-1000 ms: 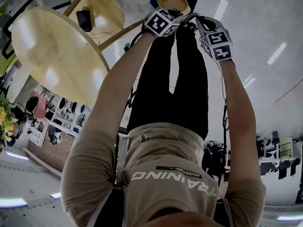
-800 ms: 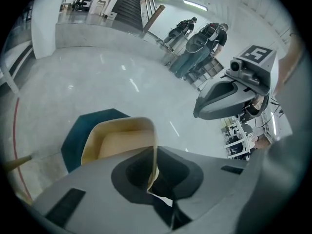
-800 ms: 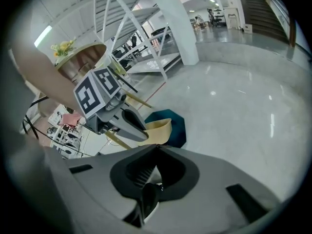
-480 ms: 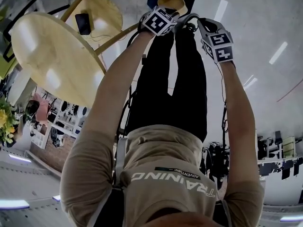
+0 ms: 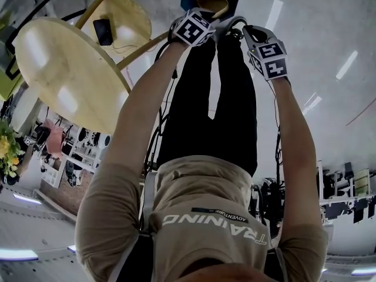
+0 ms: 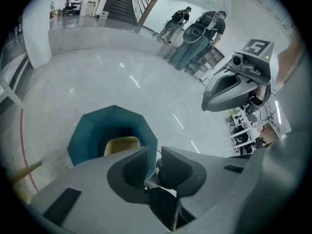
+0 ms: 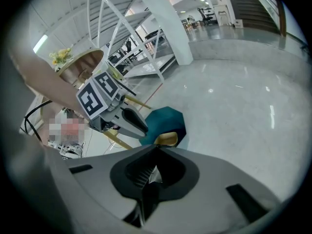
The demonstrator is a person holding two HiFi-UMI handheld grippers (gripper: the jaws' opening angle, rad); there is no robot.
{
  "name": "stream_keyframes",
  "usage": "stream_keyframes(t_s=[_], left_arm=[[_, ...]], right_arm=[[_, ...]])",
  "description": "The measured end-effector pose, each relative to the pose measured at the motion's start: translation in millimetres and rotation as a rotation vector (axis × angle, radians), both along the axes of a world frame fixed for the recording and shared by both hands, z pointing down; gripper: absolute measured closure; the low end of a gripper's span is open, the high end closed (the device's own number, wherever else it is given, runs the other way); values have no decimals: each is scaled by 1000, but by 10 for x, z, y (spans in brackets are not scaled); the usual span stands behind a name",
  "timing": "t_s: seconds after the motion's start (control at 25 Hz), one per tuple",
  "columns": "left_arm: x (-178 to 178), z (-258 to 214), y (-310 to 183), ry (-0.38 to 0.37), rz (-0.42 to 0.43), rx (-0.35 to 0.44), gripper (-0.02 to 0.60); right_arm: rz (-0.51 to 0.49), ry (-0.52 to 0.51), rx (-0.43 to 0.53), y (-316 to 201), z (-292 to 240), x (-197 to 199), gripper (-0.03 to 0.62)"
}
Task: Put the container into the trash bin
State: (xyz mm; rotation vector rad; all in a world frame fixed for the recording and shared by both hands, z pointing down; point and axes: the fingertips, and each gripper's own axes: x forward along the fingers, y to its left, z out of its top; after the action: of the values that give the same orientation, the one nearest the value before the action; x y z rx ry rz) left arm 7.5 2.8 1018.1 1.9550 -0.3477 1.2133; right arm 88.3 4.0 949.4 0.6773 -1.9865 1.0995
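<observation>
Hovering nearest the teal trash bin, the left tool shows its jaws a narrow slit apart and empty, the tan container seemingly already resting inside that bin on the floor just ahead, while the right tool, jaws pressed together, hangs alongside.

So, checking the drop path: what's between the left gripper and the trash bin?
Nothing. In the left gripper view, the left gripper points straight at the teal trash bin with only open air between them. The tan container already lies inside it.
</observation>
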Motion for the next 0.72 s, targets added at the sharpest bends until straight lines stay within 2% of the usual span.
stream_keyframes(t_s=[0.16,0.28,0.44,0.72], left_arm=[[-14,-54,-10,-3,-2,0,503],[28,-156,22,17,10,4,571],[110,-408,60,47,19,40,572],[233,-1198,-74,111,-46,133,572]], right_arm=[[1,3,4,0,-1,25,591],[5,3,12,-15,-56,35,591],[9,-9,31,-15,-243,14,591],[23,-4,90,-95,-780,1,591]])
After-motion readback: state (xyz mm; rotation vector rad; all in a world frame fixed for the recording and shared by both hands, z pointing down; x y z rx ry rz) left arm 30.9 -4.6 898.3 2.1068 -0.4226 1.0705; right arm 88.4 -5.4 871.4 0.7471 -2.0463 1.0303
